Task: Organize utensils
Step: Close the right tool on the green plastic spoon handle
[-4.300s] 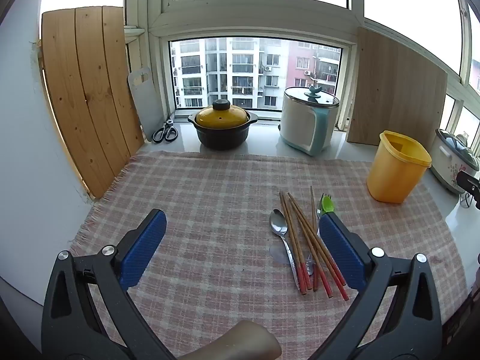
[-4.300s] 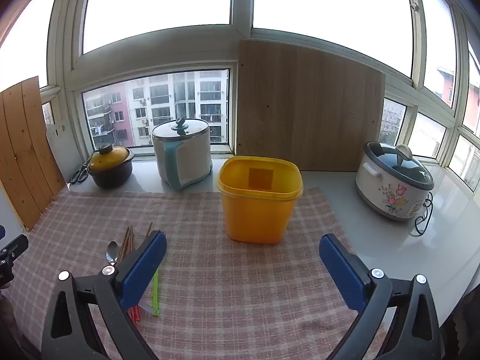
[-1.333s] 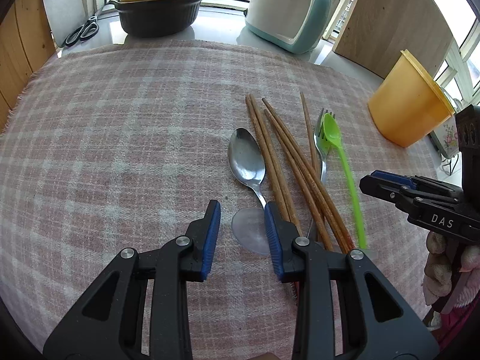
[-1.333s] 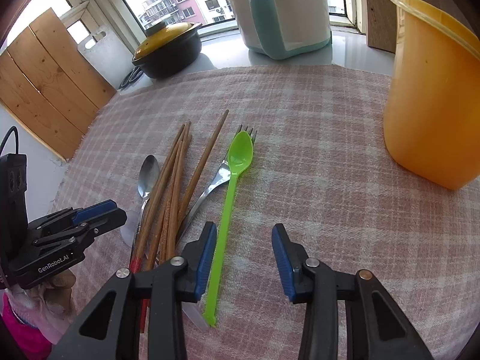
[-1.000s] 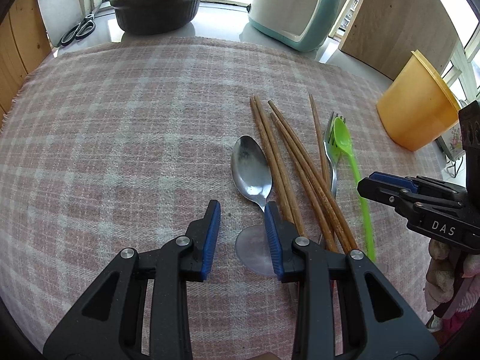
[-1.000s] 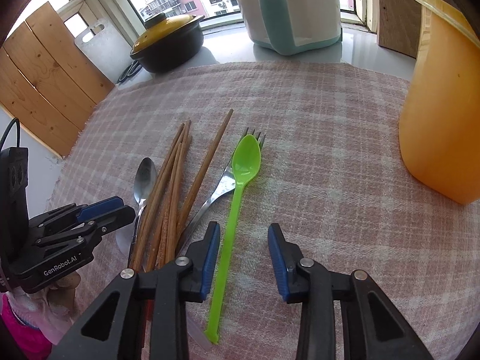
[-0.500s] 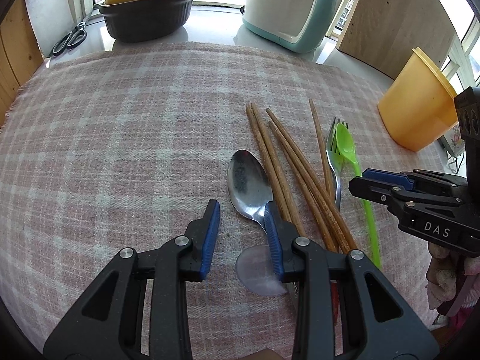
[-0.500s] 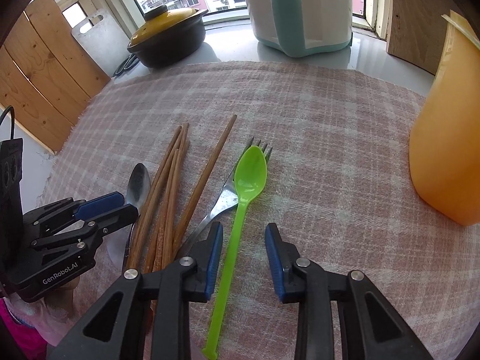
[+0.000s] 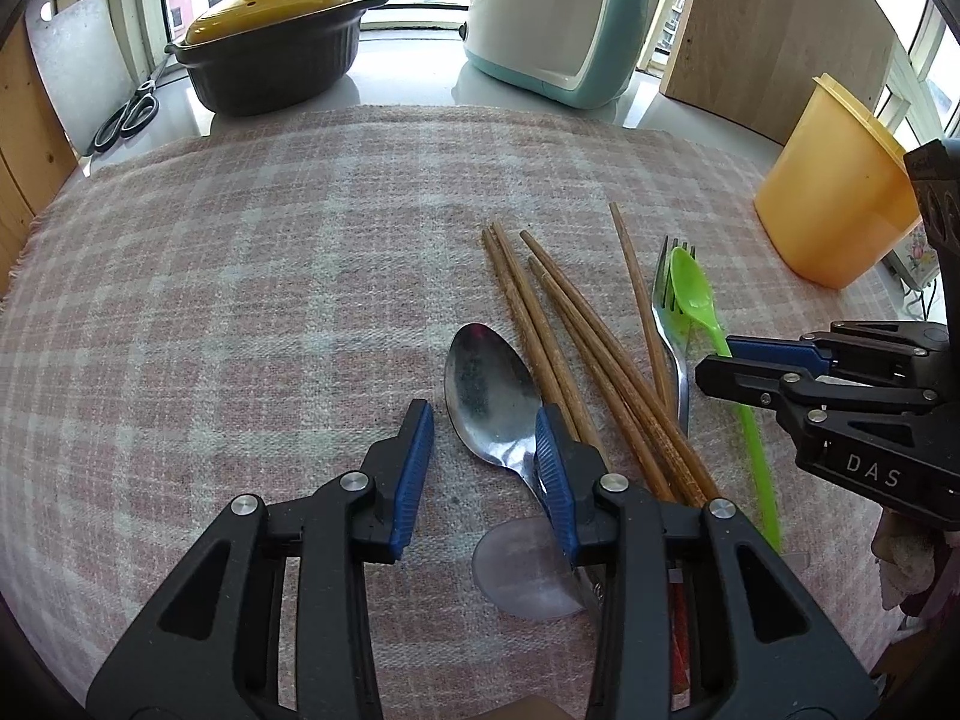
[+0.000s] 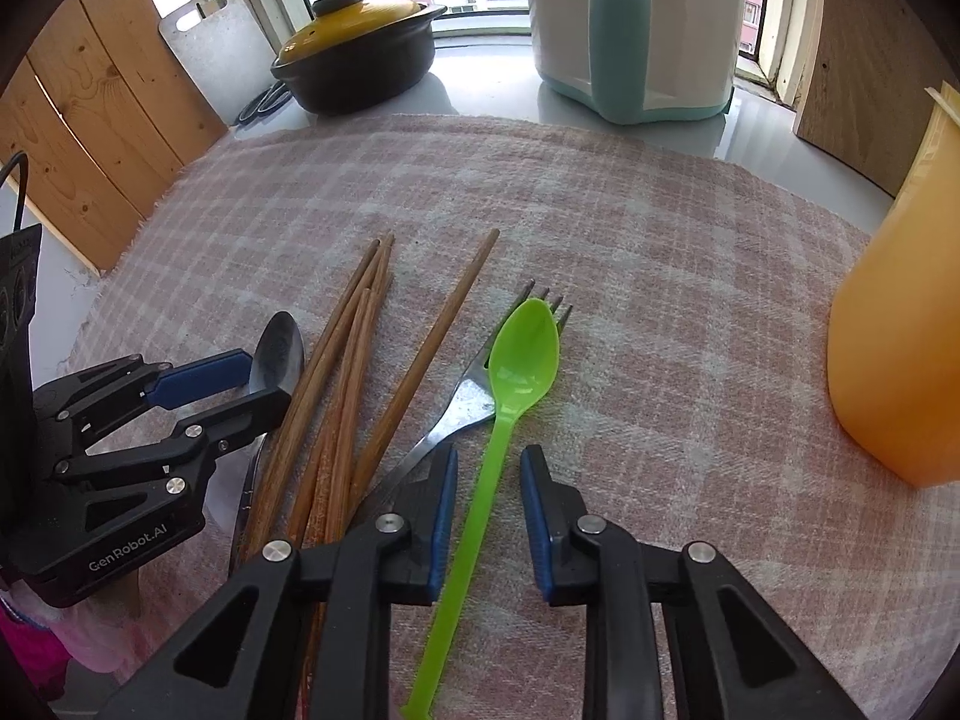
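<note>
A metal spoon (image 9: 489,390), several wooden chopsticks (image 9: 576,354), a metal fork (image 9: 669,324) and a green plastic spoon (image 9: 696,297) lie together on the pink checked cloth (image 9: 240,276). My left gripper (image 9: 483,450) is open and low, its jaws on either side of the metal spoon's neck. My right gripper (image 10: 486,501) is open, its jaws on either side of the green spoon's (image 10: 519,363) handle, not touching it. The right gripper also shows in the left wrist view (image 9: 750,360), and the left gripper in the right wrist view (image 10: 222,384).
A yellow plastic bin (image 9: 834,192) stands at the cloth's right edge. A dark pot with a yellow lid (image 9: 270,54), a white and teal cooker (image 9: 564,18) and scissors (image 9: 126,117) sit along the window sill. Wooden boards lean at left and right.
Both grippers narrowed from wide open and came down and forward over the utensils. The left now straddles the metal spoon, the right the green spoon's handle.
</note>
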The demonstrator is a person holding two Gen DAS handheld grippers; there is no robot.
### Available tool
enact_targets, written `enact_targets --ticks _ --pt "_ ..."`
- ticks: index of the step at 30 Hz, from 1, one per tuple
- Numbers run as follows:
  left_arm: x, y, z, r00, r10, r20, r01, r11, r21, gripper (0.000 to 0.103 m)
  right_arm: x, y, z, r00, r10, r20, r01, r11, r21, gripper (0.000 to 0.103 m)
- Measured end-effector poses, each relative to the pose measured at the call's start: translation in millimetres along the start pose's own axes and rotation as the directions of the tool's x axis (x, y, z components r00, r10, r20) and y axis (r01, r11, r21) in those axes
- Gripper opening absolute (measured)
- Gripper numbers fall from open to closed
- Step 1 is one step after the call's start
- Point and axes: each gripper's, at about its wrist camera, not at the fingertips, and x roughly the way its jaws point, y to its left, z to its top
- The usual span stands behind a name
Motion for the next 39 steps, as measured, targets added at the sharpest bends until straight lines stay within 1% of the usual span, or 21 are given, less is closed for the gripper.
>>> enact_targets --ticks 1,3,6,12,15,17,19,21,23,25,27,28,29,31,32,35,39 --pt "0.4 0.1 0.3 1.000 -0.001 0.000 0.001 1.000 0.002 0.036 -0.1 -1.2 0.3 1.000 -0.001 -0.001 0.001 1.000 0.000 0.013" --pt "1.4 0.7 1.2 1.000 -0.005 0.003 0.005 1.000 0.001 0.036 -0.5 -6.3 0.7 1.000 0.010 -0.002 -0.010 1.000 0.015 0.009" --pt "1.4 2.6 0.6 1.000 -0.011 0.009 0.011 1.000 -0.002 0.035 -1.9 -13.7 0.8 1.000 0.027 -0.002 -0.027 0.999 0.041 0.009" --pt "1.5 1.5 1.1 1.000 -0.005 0.008 0.005 1.000 0.002 0.035 -3.9 -17.2 -1.4 0.999 0.043 -0.003 -0.043 0.998 0.045 0.009" --pt "1.9 2.1 0.8 1.000 -0.014 0.001 0.014 1.000 0.001 0.036 -4.5 -20.1 -1.9 0.998 0.056 -0.002 -0.056 0.997 0.057 0.009" --pt "1.5 4.2 -0.2 1.000 -0.025 0.000 0.025 1.000 -0.005 0.037 -4.6 -21.3 -2.7 0.998 0.061 -0.002 -0.060 0.996 0.060 0.011" --pt "1.6 6.8 1.1 0.999 -0.038 -0.005 0.038 0.999 -0.022 0.037 -4.5 -21.6 -3.4 0.997 0.073 -0.001 -0.073 0.996 0.059 0.017" --pt "2.9 11.5 4.2 0.998 -0.061 -0.004 0.060 0.997 -0.053 0.037 -4.8 -22.2 -3.5 0.997 0.083 0.001 -0.083 0.995 0.064 0.020" --pt "4.8 14.6 7.4 0.997 -0.078 -0.002 0.077 0.995 -0.070 0.037 -4.1 -20.9 -2.2 0.997 0.078 0.004 -0.079 0.995 0.059 0.020" --pt "6.2 12.5 11.5 0.997 -0.077 -0.004 0.076 0.995 -0.067 0.037 -3.1 -20.1 -0.2 0.997 0.074 0.007 -0.075 0.996 0.058 0.020" --pt "7.3 9.8 12.4 0.998 -0.068 0.007 0.068 0.996 -0.049 0.032 -2.0 -19.5 2.4 0.997 0.071 0.008 -0.071 0.996 0.058 0.020" --pt "8.5 8.2 12.9 0.998 -0.059 0.007 0.059 0.998 -0.038 0.023 -1.3 -18.7 3.3 0.998 0.066 0.008 -0.066 0.996 0.055 0.020" --pt "8.8 7.4 13.0 0.999 -0.050 0.013 0.051 0.998 -0.030 0.017 -0.9 -18.1 4.0 0.998 0.060 0.009 -0.060 0.997 0.051 0.019" --pt "9.8 8.0 15.1 0.998 -0.063 0.016 0.064 0.997 -0.038 0.013 -0.1 -17.4 5.3 0.999 0.040 0.009 -0.040 0.998 0.044 0.011" --pt "9.1 9.1 15.1 0.998 -0.066 0.020 0.067 0.997 -0.045 0.011 0.1 -17.0 5.4 1.000 0.029 0.009 -0.029 0.999 0.042 0.010" --pt "5.4 10.4 16.6 0.997 -0.071 0.028 0.073 0.996 -0.056 0.006 -0.1 -19.2 5.4 0.999 0.032 0.010 -0.032 0.998 0.052 0.009" --pt "0.2 7.1 16.4 0.998 -0.060 0.035 0.061 0.998 -0.035 0.003 -2.5 -22.1 4.1 0.999 0.027 0.018 -0.028 0.997 0.068 0.004"
